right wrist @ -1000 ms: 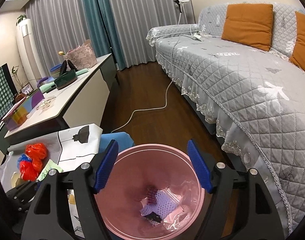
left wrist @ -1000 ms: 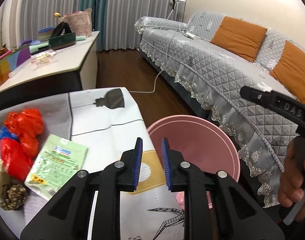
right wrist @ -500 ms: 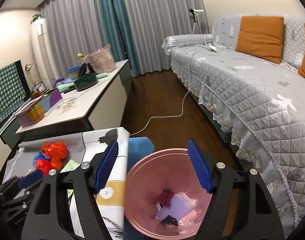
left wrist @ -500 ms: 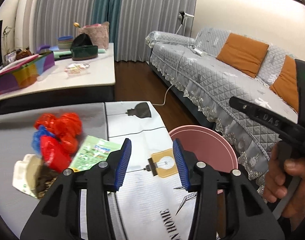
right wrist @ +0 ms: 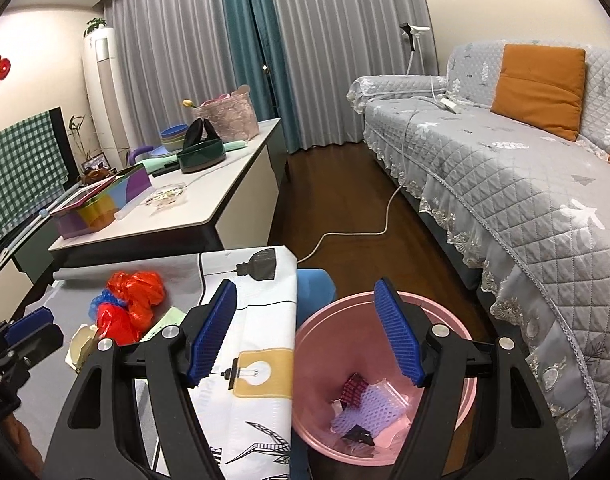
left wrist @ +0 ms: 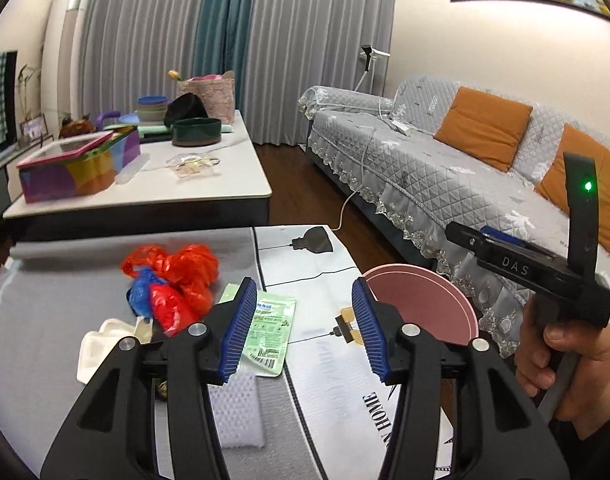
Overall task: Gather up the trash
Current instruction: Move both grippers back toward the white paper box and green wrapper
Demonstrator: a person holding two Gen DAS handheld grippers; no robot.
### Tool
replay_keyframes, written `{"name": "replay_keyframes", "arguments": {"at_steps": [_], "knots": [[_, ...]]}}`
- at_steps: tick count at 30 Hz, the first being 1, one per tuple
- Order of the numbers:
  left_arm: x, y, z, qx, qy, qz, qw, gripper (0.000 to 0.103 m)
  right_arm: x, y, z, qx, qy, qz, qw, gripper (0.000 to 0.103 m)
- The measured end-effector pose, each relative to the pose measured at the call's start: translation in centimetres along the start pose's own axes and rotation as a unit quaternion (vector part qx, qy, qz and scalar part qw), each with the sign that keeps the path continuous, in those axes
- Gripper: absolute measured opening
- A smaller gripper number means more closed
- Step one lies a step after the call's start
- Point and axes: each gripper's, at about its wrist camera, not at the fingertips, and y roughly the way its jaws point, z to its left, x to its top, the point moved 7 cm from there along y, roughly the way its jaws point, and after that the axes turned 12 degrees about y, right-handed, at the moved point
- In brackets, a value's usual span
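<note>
In the left wrist view the left gripper (left wrist: 303,328) hangs over the worktop (left wrist: 65,320) with its blue-padded fingers (left wrist: 241,320) spread wide and nothing between them. Beyond them, toward the worktop's far edge, lies the trash: a crumpled heap of red and blue plastic bags (left wrist: 171,280), a flat green sachet (left wrist: 271,330) just beside it and partly behind the left finger, a white tray-like scrap (left wrist: 101,346) on the heap's near side, and a white mesh foam sleeve (left wrist: 235,408) under the gripper body. The pink bin (left wrist: 421,304) stands off the worktop's right edge, and the right hand (left wrist: 561,356) grips its tool's handle there. In the right wrist view the right gripper (right wrist: 309,334) hovers above the bin (right wrist: 317,344), fingers (right wrist: 397,336) parted and empty; a purple mesh piece (right wrist: 365,408) and dark scraps already lie at the bottom, so the collecting looks partly done. The bags (right wrist: 131,300) show near the worktop's far edge, left of the patterned cloth (right wrist: 261,320). The bags should be nearly weightless, soft and slippery, best pinched at a bunched fold near the top of the heap; they may well trail or snag on each other. The sachet is thin and lies flat, so one raised edge is probably the only hold. The foam sleeve is light and springy and would accept a pinch anywhere.
</note>
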Motion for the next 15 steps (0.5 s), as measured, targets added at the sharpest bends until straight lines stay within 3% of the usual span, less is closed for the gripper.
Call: {"name": "replay_keyframes", "arguments": {"at_steps": [7, 15], "knots": [[-2.1, -1.0, 3.4, 0.018, -0.022, -0.009, 0.9996, 0.045, -1.1, 0.2, 1.1, 0.004, -0.007, 0.011, 1.0, 0.068], [-4.0, -1.9, 9.3, 0.059, -0.061, -0.004, 0.9964, 0.03, -2.8, 1.5, 3.6, 0.032, -0.016, 0.039, 0.999, 0.051]]}}
